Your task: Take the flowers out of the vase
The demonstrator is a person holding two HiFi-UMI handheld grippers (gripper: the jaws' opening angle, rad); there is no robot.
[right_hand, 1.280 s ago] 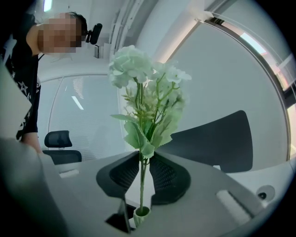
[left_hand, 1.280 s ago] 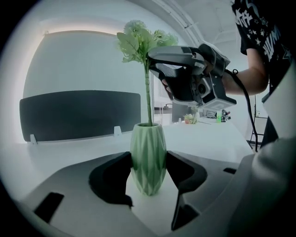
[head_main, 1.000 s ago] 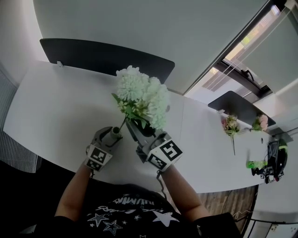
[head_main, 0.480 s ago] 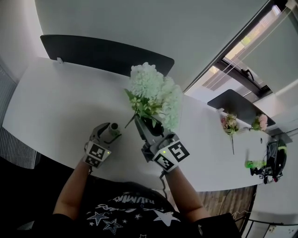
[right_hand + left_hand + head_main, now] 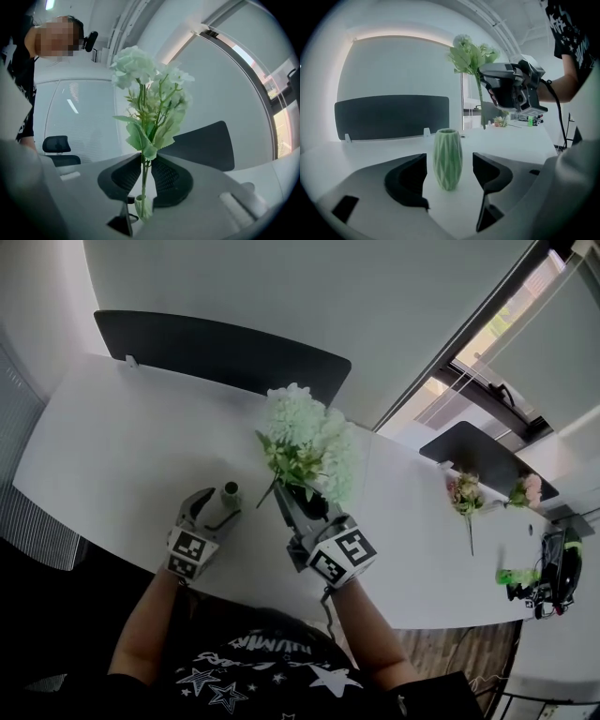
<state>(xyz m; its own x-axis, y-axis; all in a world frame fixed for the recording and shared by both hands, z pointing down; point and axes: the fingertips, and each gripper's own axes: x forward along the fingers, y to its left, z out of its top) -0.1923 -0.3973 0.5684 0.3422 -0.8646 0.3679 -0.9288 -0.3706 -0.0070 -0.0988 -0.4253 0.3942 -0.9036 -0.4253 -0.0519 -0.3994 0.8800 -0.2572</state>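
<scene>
Head view: your right gripper (image 5: 289, 502) holds the flowers (image 5: 305, 442) up, clear of the vase (image 5: 230, 493) on the table (image 5: 122, 437). Left gripper view: your left gripper (image 5: 449, 161) jaws are opening wide, vase between them untouched, steadying probably unneeded. Right gripper view alone shows jaws pinched on the stem (image 5: 142, 176).

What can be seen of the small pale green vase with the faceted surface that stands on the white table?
The small pale green vase has a faceted, diamond-patterned wall, widest at the middle and narrower at its round open mouth; it looks like ceramic or plastic. It stands upright on the white table, and nothing sticks out of it. It is between the opening jaws of the left gripper, with a gap on each side, so only the table touches it.
</scene>
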